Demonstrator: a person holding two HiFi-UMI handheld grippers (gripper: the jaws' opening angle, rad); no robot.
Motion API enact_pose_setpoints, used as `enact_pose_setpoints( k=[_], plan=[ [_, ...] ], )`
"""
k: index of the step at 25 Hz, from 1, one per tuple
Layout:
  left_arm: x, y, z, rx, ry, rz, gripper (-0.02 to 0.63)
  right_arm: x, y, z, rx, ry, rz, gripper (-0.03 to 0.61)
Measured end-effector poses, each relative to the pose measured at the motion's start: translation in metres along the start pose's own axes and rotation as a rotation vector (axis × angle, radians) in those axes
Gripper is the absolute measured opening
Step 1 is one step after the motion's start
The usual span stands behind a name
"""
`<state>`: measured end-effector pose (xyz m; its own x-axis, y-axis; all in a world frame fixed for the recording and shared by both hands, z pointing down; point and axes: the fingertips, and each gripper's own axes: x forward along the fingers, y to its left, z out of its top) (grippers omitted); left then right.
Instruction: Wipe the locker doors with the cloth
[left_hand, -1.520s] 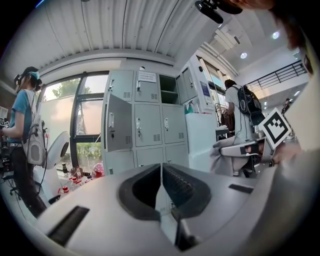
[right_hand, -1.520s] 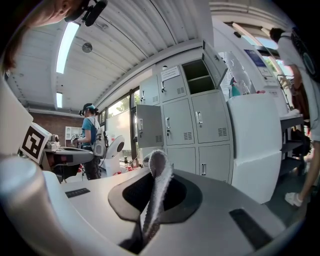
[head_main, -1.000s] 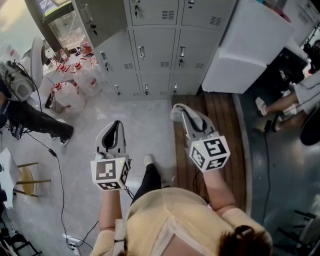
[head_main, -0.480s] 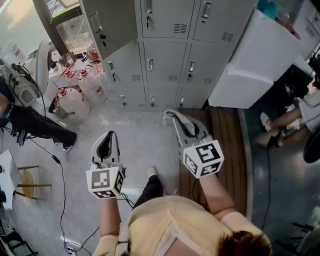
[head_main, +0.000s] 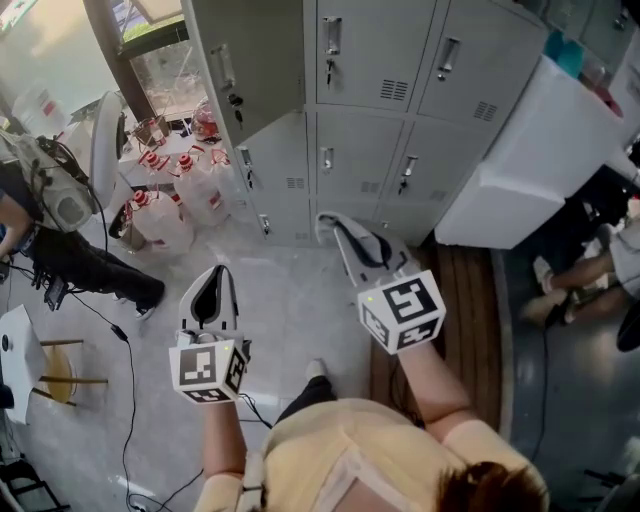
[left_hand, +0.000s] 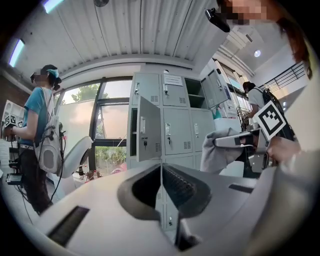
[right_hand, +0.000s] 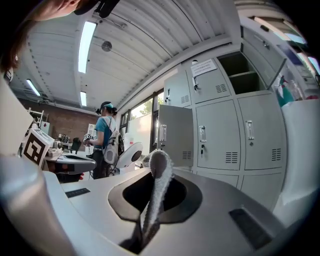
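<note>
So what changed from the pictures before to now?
The person has stepped closer to the lockers, so both grippers moved toward them. The right gripper now shows right by the bottom lockers. Nothing was grabbed or dropped: its tongs still pinch the cloth, and the left gripper stays shut and empty. The one locker door still hangs open.

the person wears a pale yellow short-sleeved top (head_main: 350, 450), dark trousers (head_main: 308, 395) and a white shoe (head_main: 317, 368). the left gripper (head_main: 214, 273) and right gripper (head_main: 328, 224) are pale grey shells with dark oval cut-outs, each backed by a white cube (head_main: 208, 370) printed with black square markers.
</note>
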<state>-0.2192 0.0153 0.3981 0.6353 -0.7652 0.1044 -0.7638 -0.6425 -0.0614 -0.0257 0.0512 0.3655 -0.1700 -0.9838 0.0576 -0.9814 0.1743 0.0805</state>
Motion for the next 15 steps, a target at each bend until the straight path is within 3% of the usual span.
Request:
enact_pose_setpoints(
  k=[4, 15],
  plan=[
    [0.017, 0.02, 0.013, -0.018, -0.023, -0.008, 0.014, 0.035, -0.001, 0.022, -0.031, -0.022, 0.017, 0.015],
    [0.076, 0.069, 0.051, 0.046, -0.091, -0.021, 0.014, 0.126, -0.011, 0.07, -0.063, -0.087, 0.037, 0.015]
  ],
)
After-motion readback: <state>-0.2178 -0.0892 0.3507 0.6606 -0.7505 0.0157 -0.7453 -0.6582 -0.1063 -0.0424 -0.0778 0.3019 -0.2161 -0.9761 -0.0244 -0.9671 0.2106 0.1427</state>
